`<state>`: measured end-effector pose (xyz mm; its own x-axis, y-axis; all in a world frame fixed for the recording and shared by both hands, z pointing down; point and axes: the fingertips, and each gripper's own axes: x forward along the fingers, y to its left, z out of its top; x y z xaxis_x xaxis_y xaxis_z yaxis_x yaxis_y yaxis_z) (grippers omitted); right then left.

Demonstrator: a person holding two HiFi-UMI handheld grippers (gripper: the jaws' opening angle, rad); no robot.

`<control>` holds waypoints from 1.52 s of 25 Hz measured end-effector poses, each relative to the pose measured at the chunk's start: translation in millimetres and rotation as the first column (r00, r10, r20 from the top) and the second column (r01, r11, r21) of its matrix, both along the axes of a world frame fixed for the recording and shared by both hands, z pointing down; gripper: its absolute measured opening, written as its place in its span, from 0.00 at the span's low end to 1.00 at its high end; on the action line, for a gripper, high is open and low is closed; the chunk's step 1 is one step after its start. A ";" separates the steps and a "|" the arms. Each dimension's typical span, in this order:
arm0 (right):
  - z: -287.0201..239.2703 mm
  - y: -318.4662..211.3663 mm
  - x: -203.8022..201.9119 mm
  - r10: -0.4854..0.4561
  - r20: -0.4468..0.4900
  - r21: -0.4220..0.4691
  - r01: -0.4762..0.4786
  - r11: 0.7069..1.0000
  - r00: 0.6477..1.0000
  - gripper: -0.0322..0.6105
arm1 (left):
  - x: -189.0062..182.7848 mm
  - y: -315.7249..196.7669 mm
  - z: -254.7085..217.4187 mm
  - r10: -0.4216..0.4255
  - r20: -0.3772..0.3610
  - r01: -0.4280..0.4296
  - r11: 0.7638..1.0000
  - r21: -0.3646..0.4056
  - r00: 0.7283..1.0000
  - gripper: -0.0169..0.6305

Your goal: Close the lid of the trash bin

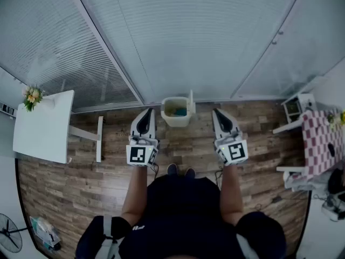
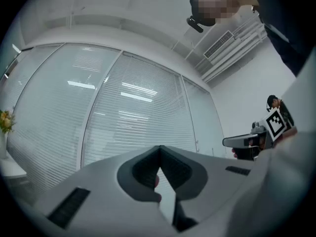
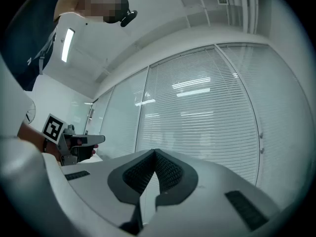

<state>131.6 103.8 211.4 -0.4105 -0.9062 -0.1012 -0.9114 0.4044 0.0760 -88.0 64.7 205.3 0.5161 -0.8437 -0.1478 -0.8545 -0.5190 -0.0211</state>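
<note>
A cream trash bin stands on the wooden floor against the blinds, its lid raised upright at its right side, with blue and yellowish contents inside. My left gripper is held level to the bin's left, apart from it. My right gripper is held level to the bin's right. Both are shut with nothing between the tips. In the left gripper view the jaws meet at the tip; in the right gripper view they meet too. Neither gripper view shows the bin.
A white table with flowers stands at the left. A chair and a checkered table are at the right. Glass walls with blinds rise behind the bin. A fan sits at the lower left.
</note>
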 end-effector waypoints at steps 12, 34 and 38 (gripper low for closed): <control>5.0 -0.6 4.8 -0.011 0.013 -0.009 0.011 1.000 1.000 0.05 | 0.2 -1.1 5.4 -0.001 0.008 0.001 1.000 -0.015 1.000 0.04; 18.0 1.5 17.6 -0.020 0.024 0.000 0.020 1.000 1.000 0.41 | -7.7 2.3 14.4 -0.054 -0.007 0.054 0.998 -0.045 0.999 0.04; 21.2 2.3 21.4 -0.038 0.023 -0.006 0.038 0.999 0.999 0.42 | -7.8 6.5 17.6 -0.071 -0.003 0.071 0.996 -0.046 0.997 0.04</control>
<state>153.1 106.2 232.6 -0.4420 -0.8908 -0.1054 -0.8970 0.4389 0.0528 -95.7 71.1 223.0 0.4541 -0.8841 -0.1102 -0.8892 -0.4574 0.0052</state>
